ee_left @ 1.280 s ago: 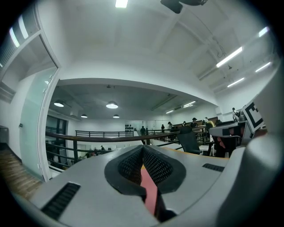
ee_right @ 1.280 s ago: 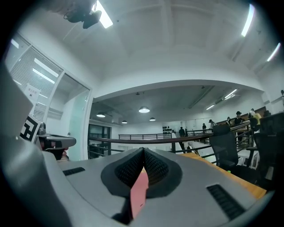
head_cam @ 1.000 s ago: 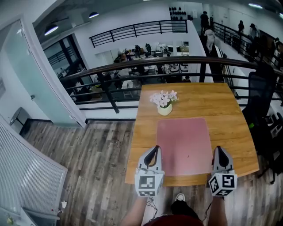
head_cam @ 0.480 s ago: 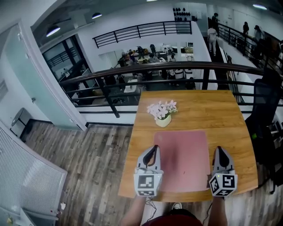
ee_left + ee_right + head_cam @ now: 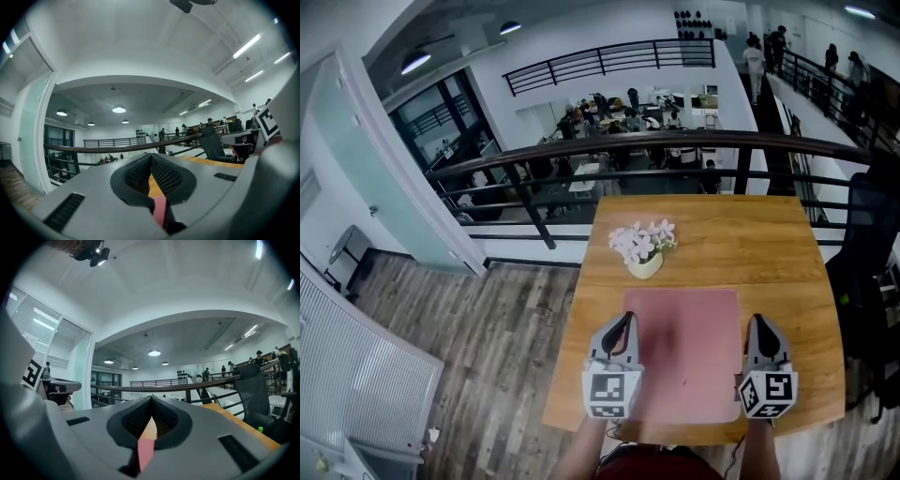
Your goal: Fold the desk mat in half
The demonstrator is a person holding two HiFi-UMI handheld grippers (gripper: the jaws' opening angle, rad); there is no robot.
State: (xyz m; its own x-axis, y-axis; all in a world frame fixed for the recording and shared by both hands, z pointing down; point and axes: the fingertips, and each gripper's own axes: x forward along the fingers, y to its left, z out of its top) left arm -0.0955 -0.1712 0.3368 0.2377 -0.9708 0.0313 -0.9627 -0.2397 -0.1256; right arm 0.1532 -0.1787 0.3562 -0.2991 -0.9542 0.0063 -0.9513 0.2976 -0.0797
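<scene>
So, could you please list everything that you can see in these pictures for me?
desk mat: one, pink, flat on the near half of the table
table: one, light wood, against the railing
vase of flowers: one, cream vase with pale pink and white blooms, on the table just beyond the mat
office chair: one, black, right of the table
railing: one, dark, behind the table
floor: grey-brown wood planks, left of the table
people: several, too small to count, on the level below and on the walkway at upper right
left claw: one, grey, shut, over the mat's left edge
right claw: one, grey, shut, over the mat's right edge
</scene>
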